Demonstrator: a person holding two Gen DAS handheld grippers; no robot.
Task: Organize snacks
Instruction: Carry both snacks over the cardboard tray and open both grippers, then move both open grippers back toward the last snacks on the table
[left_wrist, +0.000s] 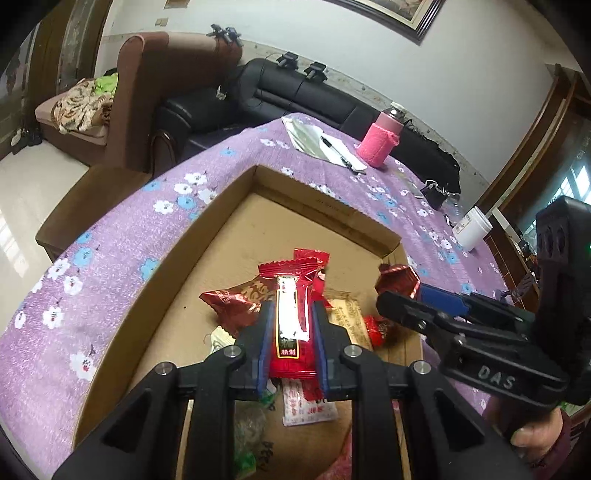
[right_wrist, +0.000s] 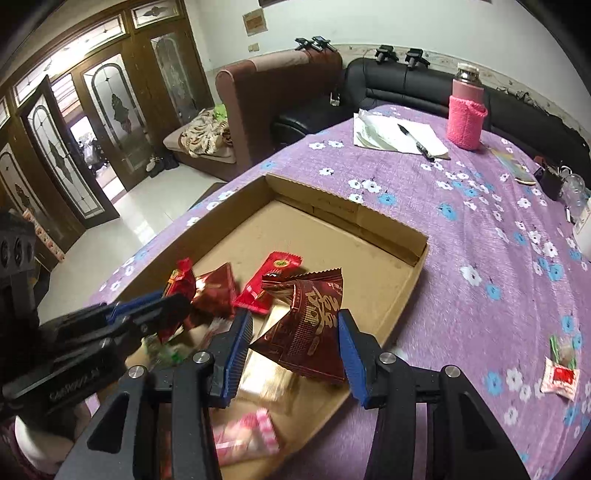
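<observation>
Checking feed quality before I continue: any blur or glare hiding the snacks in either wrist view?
Left wrist view: glare whites out the label of the red packet held in the left tool; otherwise sharp. Right wrist view: the pink packet and the wrappers near the frame bottom are motion-blurred, while the dark red pouch between the right tool stays readable. Both show fisheye bending.

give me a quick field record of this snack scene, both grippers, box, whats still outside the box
left gripper: shut on red snack bar, above the box
right gripper: open, dark red snack pouch between its fingers, contact unclear
cardboard box: shallow, open, on the purple floral tablecloth; several wrapped snacks piled at its near end
outside box: one small red and white snack packet on the cloth to the right
other items: pink-sleeved bottle, pen on papers
</observation>
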